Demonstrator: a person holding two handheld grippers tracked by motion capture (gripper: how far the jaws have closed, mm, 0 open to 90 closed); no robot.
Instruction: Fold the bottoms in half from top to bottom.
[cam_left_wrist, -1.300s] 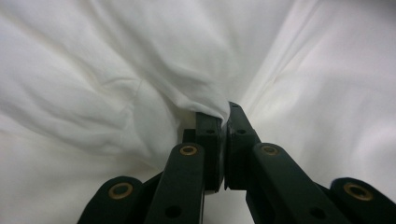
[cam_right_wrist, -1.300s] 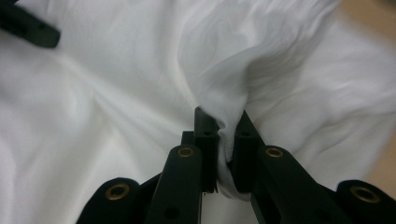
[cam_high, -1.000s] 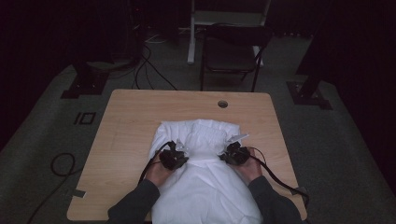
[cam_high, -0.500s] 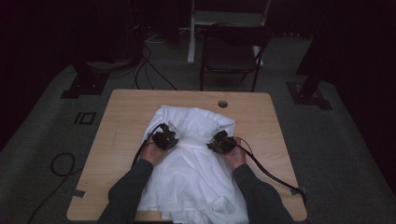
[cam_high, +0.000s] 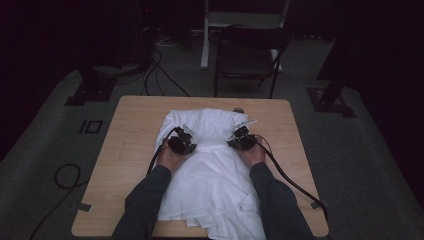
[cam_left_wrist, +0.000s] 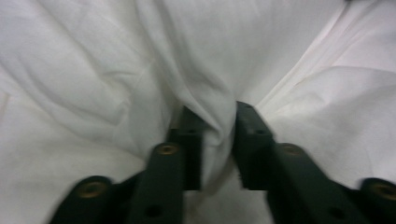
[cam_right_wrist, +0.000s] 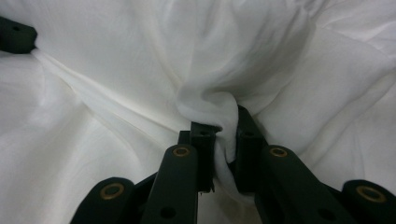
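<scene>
From above, your white cloth (cam_high: 212, 170) lies across the table (cam_high: 125, 150), with both claws at its far fold. Your left claw (cam_left_wrist: 217, 135) has just been opening, a ridge of cloth loose between its jaws. Your right claw (cam_right_wrist: 223, 140) pinches a bunched fold.

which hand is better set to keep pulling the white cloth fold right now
Right. The right tool pinches a fold of the white cloth tightly, while the left tool has just been opening, cloth loose between its jaws.

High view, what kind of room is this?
Probably a lab or studio set up for recording: a lone wooden table on grey carpet, loose cables and dark stand bases around it.
</scene>
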